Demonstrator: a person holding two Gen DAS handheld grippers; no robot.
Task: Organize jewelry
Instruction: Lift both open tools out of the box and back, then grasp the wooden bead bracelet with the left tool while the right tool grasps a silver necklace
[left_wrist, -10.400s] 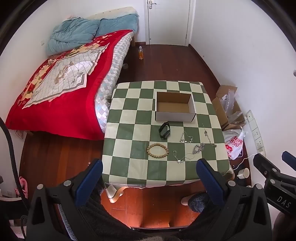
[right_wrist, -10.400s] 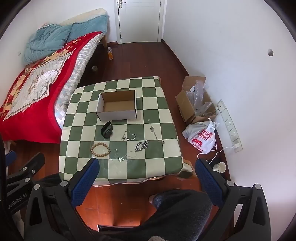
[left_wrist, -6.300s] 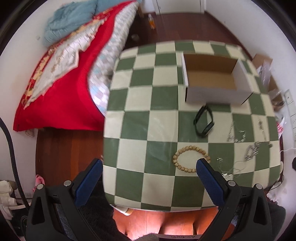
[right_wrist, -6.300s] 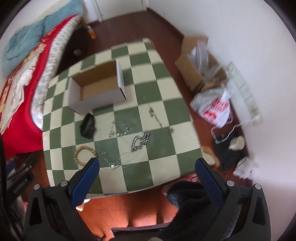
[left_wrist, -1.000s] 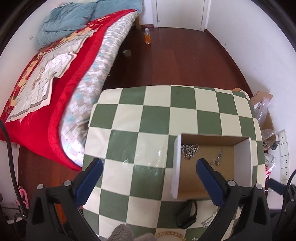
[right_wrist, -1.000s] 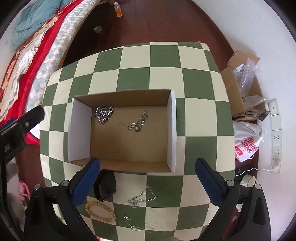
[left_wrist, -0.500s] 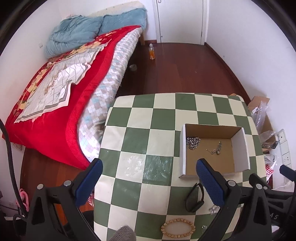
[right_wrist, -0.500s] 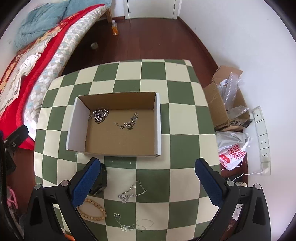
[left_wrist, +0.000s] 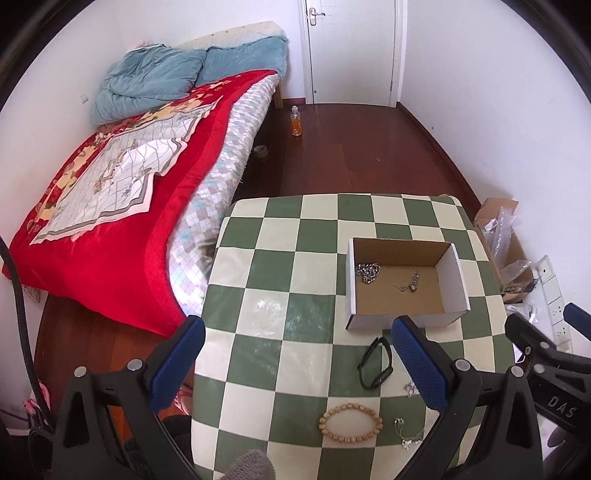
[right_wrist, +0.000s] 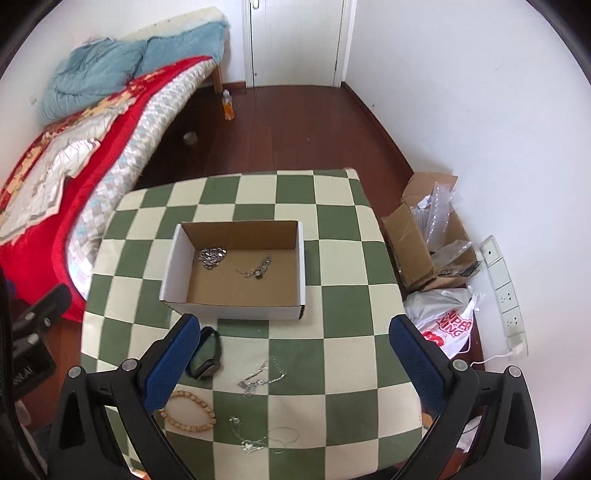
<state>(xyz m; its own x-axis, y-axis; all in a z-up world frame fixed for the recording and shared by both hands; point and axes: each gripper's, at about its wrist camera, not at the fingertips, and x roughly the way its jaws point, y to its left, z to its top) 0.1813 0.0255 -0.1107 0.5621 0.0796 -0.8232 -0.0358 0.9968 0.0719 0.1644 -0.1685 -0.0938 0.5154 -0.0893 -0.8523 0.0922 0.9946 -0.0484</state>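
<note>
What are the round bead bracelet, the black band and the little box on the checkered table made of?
Bead bracelet: probably wood, matte tan round beads. Black band: likely rubber or silicone, smooth, dull, flexible-looking loop. Box: cardboard, white outside, raw brown inside, with thin folded walls.

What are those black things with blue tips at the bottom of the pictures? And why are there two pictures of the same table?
Those are grabbing tools. A person holds one in each hand, and each has a camera looking along its two blue-padded fingers. One picture is from the left hand-held gripper, the other from the right hand-held gripper. Both are open and hold nothing.

On the green-and-cream checked table stands an open cardboard box with two silver chains in it. Waiting outside the box are a black wristband, a wooden bead bracelet and two thin silver chains.
</note>
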